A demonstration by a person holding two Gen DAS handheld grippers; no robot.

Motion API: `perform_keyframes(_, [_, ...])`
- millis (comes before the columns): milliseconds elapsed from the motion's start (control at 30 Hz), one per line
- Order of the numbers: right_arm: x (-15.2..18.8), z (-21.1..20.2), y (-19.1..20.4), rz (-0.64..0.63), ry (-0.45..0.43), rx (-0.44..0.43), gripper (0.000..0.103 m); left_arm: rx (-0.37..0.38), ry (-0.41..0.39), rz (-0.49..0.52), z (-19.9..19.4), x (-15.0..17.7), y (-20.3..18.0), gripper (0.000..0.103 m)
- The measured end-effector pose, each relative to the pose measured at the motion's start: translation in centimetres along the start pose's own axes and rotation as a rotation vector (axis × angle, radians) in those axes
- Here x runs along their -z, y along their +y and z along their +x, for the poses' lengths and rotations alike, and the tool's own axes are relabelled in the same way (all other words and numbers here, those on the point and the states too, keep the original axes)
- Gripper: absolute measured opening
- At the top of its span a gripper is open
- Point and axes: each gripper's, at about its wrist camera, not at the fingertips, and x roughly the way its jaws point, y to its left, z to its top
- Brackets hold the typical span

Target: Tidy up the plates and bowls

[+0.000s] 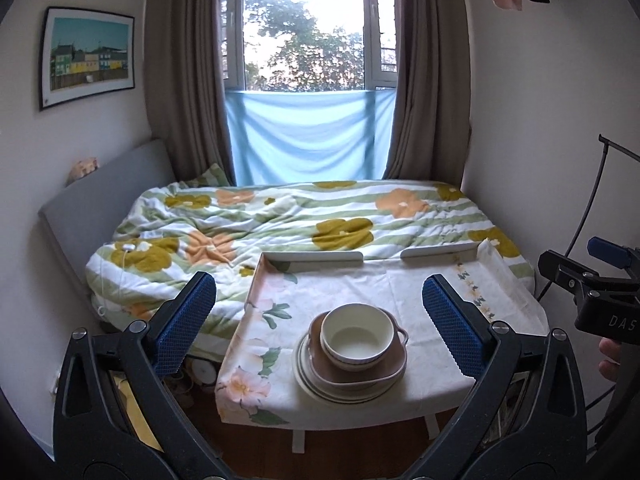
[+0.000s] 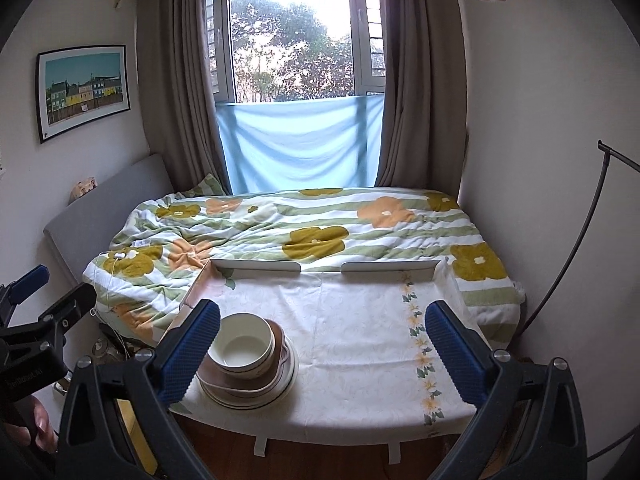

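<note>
A white bowl (image 1: 352, 336) sits upright on a brown dish (image 1: 360, 364), which lies on a stack of white plates (image 1: 316, 384). The whole pile stands near the front edge of the worktop (image 1: 360, 280), which is covered by a flowered cloth (image 1: 256, 360).

The left gripper (image 1: 320, 320) hangs above and short of the pile, jaws wide apart with nothing between them. The right gripper (image 2: 322, 340) is likewise spread wide and empty, with the pile just beside its left finger (image 2: 188, 352) in its own view. Neither touches the crockery.

Behind the worktop lies a bed (image 1: 280, 216) with a flowered quilt. Beyond it are a window (image 1: 304, 28), brown curtains (image 1: 188, 72) and a blue cloth (image 1: 304, 136). A framed picture (image 1: 86, 56) hangs on the left wall.
</note>
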Motion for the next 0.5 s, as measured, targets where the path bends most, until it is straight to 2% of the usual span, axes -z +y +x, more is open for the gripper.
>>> perform_keyframes(500, [-0.19,-0.11,0.70,-0.008,-0.012,0.013,0.102,0.002,-0.025,0.004,-0.39,0.08,0.78,0.103])
